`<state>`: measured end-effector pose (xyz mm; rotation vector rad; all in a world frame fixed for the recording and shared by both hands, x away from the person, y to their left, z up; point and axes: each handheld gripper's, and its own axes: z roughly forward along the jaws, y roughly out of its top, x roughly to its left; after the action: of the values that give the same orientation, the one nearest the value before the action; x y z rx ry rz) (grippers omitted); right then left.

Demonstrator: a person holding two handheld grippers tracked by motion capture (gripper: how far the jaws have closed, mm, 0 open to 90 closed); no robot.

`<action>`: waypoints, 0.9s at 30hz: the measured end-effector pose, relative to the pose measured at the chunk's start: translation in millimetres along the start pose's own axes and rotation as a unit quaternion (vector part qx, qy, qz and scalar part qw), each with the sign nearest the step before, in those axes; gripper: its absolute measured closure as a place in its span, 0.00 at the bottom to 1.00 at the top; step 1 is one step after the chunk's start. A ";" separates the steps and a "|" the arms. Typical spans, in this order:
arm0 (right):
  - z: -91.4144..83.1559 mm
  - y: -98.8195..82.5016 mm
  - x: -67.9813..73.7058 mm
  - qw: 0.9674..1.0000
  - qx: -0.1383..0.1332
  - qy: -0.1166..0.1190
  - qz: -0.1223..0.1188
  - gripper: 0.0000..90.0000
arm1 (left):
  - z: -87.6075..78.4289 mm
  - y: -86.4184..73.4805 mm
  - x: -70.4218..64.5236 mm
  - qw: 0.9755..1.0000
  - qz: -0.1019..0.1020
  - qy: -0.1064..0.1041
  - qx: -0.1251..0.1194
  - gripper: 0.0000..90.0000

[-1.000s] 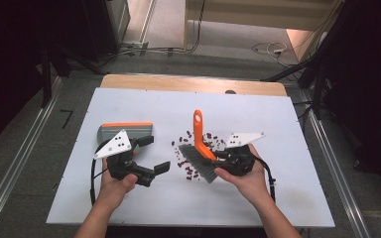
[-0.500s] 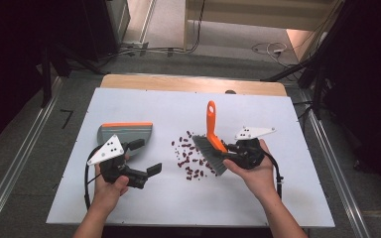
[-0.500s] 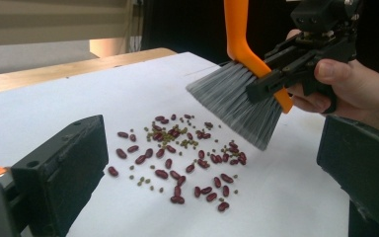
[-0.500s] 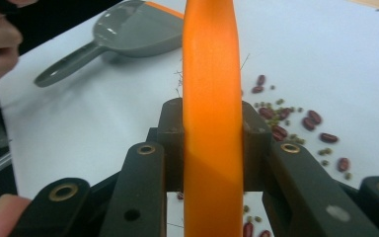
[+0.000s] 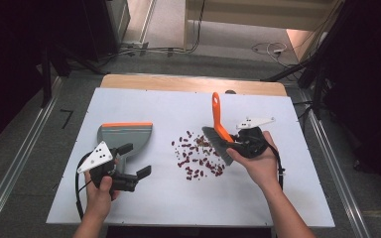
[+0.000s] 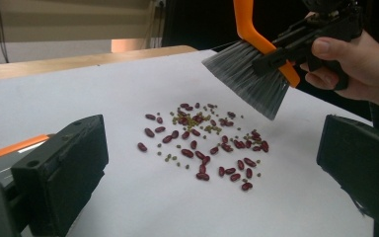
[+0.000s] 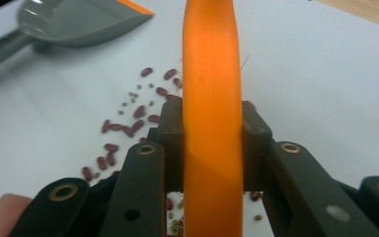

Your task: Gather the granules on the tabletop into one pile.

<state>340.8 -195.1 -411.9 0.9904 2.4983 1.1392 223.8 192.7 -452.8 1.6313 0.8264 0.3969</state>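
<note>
While clamped between right gripper (image 5: 238, 142) jaws, brush (image 5: 217, 133) above beans (image 5: 198, 156) | left gripper (image 5: 131, 167) jaws released, empty

Black two-jaw grippers: left gripper (image 5: 135, 161), right gripper (image 7: 212, 143); grey three-cornered plates on top, black cables trailing behind, brass-ringed pivots.

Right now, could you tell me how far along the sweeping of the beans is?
Done: the right gripper is shut on the brush, bristles raised just above the right edge of the beans. In hand: the left gripper, jaws open and empty, sits beside the dustpan without holding it. Left: everything else; the beans lie scattered on the table and none are visible in the dustpan.
</note>
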 end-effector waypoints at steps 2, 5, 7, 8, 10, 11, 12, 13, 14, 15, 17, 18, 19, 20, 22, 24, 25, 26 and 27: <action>4.6 8.5 -6.3 1.000 0.011 -0.026 -0.011 0.76 | 1.2 -0.6 0.3 1.000 0.004 0.002 0.006 0.00; 8.5 13.6 -12.1 0.999 0.018 -0.045 -0.013 0.76 | 2.5 0.0 -0.3 1.000 0.007 0.000 0.007 0.00; 17.4 19.3 -21.2 0.997 0.035 -0.072 -0.022 0.76 | 2.8 -0.1 -1.2 1.000 0.010 -0.001 0.007 0.00; 17.4 19.3 -21.2 0.997 0.035 -0.072 -0.022 0.76 | 3.1 -0.2 -1.5 1.000 0.012 -0.003 0.006 0.00; 22.9 21.9 -27.0 0.994 0.049 -0.089 -0.027 0.76 | 3.8 -0.4 -1.7 1.000 0.017 0.000 0.010 0.00; 24.8 23.2 -30.7 0.994 0.054 -0.091 -0.026 0.76 | 3.9 -0.6 -1.8 1.000 0.017 0.000 0.011 0.00; 26.3 24.5 -34.4 0.993 0.059 -0.098 -0.026 0.76 | 3.8 -0.7 -1.7 1.000 0.016 -0.001 0.011 0.00; 27.5 25.9 -37.8 0.992 0.063 -0.107 -0.026 0.76 | 3.5 -0.7 -1.8 1.000 0.016 -0.002 0.011 0.00; 28.5 27.1 -41.0 0.991 0.069 -0.114 -0.025 0.76 | 3.2 -0.8 -2.0 1.000 0.016 -0.001 0.009 0.00; 29.6 28.5 -43.7 0.990 0.074 -0.120 -0.023 0.76 | 2.9 -0.8 -1.7 1.000 0.017 -0.001 0.010 0.00; 32.5 31.2 -46.6 0.986 0.093 -0.138 -0.025 0.76 | 2.3 -0.7 -0.9 1.000 0.016 0.001 0.009 0.00; 34.1 32.3 -46.5 0.983 0.103 -0.147 -0.032 0.76 | 2.2 -0.7 -0.6 1.000 0.015 0.001 0.009 0.00; 36.2 33.1 -46.3 0.980 0.112 -0.159 -0.036 0.76 | 2.2 -0.6 -0.4 1.000 0.015 0.001 0.009 0.00; 38.2 33.4 -46.3 0.979 0.119 -0.162 -0.036 0.76 | 2.2 -0.7 -0.2 1.000 0.015 0.001 0.009 0.00; 43.3 32.0 -45.0 0.974 0.138 -0.174 -0.038 0.76 | 2.6 -1.3 -0.6 1.000 0.016 0.000 0.011 0.00; 49.8 28.6 -43.8 0.971 0.149 -0.178 -0.048 0.76 | 3.0 -2.4 -1.0 1.000 0.016 0.000 0.014 0.00; 52.7 26.7 -43.1 0.969 0.157 -0.181 -0.053 0.76 | 2.7 -2.8 -1.1 1.000 0.015 0.000 0.015 0.00; 55.6 24.7 -41.8 0.967 0.166 -0.183 -0.055 0.76 | 2.3 -2.9 -1.2 1.000 0.016 0.000 0.016 0.00; 58.9 22.4 -40.5 0.967 0.171 -0.181 -0.054 0.76 | 1.9 -2.8 -1.4 1.000 0.018 0.002 0.016 0.00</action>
<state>408.5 -176.8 -438.1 1.0187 2.4468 0.4476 223.3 190.5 -455.7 1.6764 0.8115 0.4141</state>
